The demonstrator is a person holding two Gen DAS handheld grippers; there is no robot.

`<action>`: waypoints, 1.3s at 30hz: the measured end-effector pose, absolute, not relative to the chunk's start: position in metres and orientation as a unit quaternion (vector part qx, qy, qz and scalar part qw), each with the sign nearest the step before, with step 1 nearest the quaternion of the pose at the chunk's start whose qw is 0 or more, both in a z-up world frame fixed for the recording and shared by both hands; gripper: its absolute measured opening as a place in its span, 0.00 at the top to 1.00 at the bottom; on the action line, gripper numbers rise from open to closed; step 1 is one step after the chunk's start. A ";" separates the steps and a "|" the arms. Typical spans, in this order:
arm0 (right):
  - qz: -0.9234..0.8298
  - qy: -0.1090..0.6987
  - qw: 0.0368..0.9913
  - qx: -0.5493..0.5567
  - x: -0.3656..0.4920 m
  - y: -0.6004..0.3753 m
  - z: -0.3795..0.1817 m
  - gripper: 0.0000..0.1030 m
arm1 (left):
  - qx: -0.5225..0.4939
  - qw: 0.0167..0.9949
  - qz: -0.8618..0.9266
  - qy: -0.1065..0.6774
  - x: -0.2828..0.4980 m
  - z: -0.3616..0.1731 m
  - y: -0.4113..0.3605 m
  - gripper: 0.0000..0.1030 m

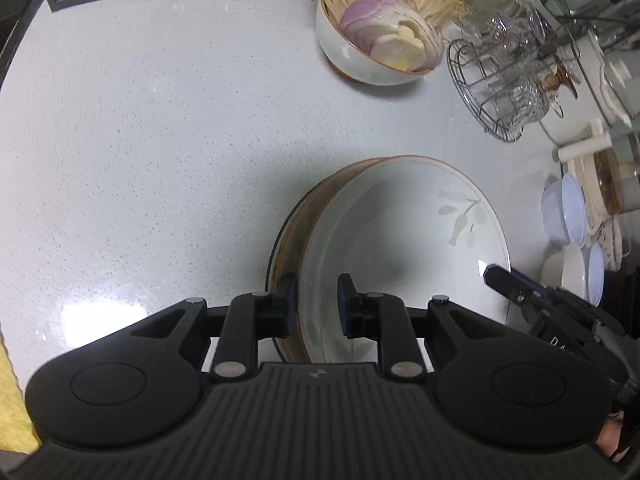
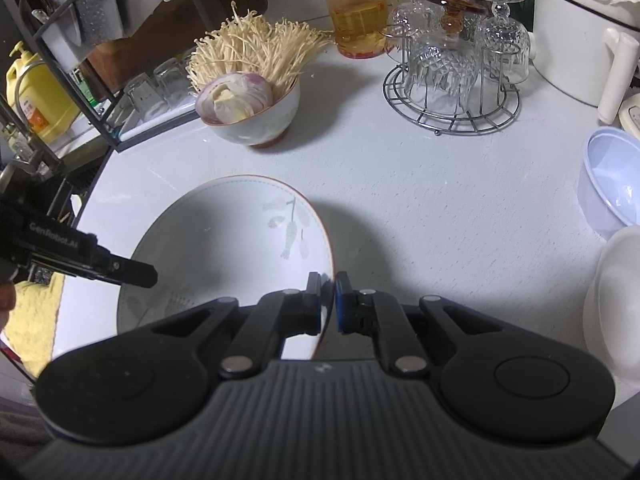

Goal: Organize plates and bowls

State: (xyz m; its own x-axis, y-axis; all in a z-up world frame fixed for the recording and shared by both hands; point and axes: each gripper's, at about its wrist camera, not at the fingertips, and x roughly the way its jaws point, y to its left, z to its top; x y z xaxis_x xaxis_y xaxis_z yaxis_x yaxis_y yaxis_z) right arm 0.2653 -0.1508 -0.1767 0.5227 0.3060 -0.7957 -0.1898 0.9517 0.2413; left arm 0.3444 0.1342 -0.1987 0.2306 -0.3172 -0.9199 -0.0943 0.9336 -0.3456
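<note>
Both tongs, left (image 1: 317, 305) and right (image 2: 328, 302), gripping empty plate (image 2: 224, 236), bowl (image 2: 260, 120) holding onion, enoki

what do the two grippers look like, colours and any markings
Both are matte black plastic. The left gripper and right gripper each have a ribbed dark grey body, two rounded lobes with a raised disc, silver pivot pins and blue-edged pads. A small pale logo sits on the ribbing. The left gripper's side reads GenRobot.AI in pale letters.
</note>
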 end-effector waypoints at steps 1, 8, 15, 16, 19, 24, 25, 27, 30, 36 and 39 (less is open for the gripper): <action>0.143 0.468 0.870 0.067 0.264 -0.152 -0.177 0.91 | -0.161 0.766 -0.072 0.619 0.345 -0.198 0.133 0.77; 0.141 0.469 0.869 0.073 0.261 -0.151 -0.178 0.91 | -0.156 0.756 -0.066 0.632 0.349 -0.194 0.134 0.77; 0.140 0.470 0.867 0.087 0.258 -0.153 -0.181 0.91 | -0.147 0.749 -0.066 0.643 0.353 -0.190 0.132 0.77; 0.139 0.471 0.867 0.086 0.258 -0.152 -0.181 0.91 | -0.146 0.748 -0.067 0.644 0.353 -0.189 0.132 0.77; 0.137 0.469 0.869 0.081 0.257 -0.150 -0.180 0.91 | -0.138 0.752 -0.065 0.641 0.351 -0.182 0.135 0.77; 0.128 0.468 0.871 0.080 0.259 -0.148 -0.180 0.91 | -0.130 0.764 -0.069 0.628 0.353 -0.166 0.146 0.77; 0.126 0.468 0.871 0.078 0.259 -0.147 -0.180 0.91 | -0.132 0.765 -0.071 0.626 0.353 -0.165 0.148 0.77; 0.121 0.469 0.872 0.074 0.258 -0.143 -0.181 0.90 | -0.138 0.768 -0.075 0.621 0.352 -0.163 0.149 0.77; 0.114 0.467 0.875 0.067 0.257 -0.139 -0.181 0.89 | -0.139 0.778 -0.090 0.607 0.350 -0.158 0.142 0.77; 0.098 0.462 0.879 0.063 0.256 -0.132 -0.180 0.88 | -0.118 0.800 -0.123 0.575 0.339 -0.139 0.128 0.77; 0.081 0.465 0.878 0.073 0.257 -0.129 -0.179 0.83 | -0.115 0.810 -0.132 0.560 0.335 -0.131 0.127 0.77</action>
